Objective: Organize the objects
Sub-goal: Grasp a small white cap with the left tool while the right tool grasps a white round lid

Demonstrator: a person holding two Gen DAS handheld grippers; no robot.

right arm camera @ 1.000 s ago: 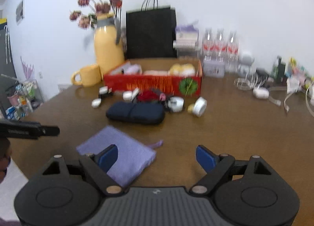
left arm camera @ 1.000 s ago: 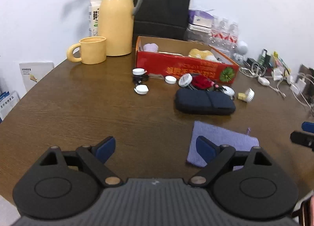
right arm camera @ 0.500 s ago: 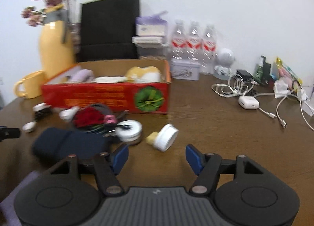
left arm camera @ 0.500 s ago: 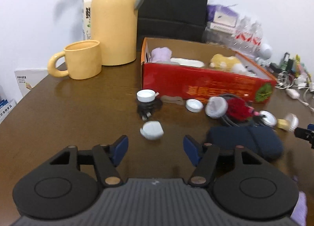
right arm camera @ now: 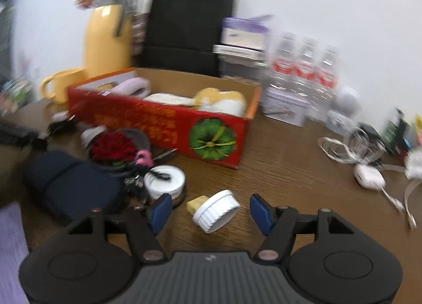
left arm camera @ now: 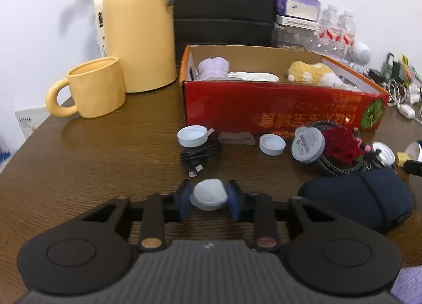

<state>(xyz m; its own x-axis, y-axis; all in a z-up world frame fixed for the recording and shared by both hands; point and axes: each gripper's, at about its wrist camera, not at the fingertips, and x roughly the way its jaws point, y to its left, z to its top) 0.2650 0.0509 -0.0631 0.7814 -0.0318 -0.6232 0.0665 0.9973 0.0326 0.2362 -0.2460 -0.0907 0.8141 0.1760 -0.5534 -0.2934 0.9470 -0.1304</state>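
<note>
Left wrist view showed my left gripper with its jaws just closed in on a small white cap, both blue pads touching its sides while it sat on the brown table, just short of the black cable bundle. I judged this the pick-up step for the loose bits lying in front of the red box, which already held soft toys and a white item.

Right wrist view, somewhat blurred, showed my right gripper with its jaws wide and nothing pinched: the white ribbed lid with a yellow stub lay between the pads but clear of both. Those jaws had been closing and then eased slightly apart.

Next, by my reckoning, the left side needed a firm enough squeeze on the cap to lift it without it popping out, then a carry over the near wall of the box. The right side needed to close squarely on the ribbed rim; the lid lay tilted, so it might roll away.
</note>
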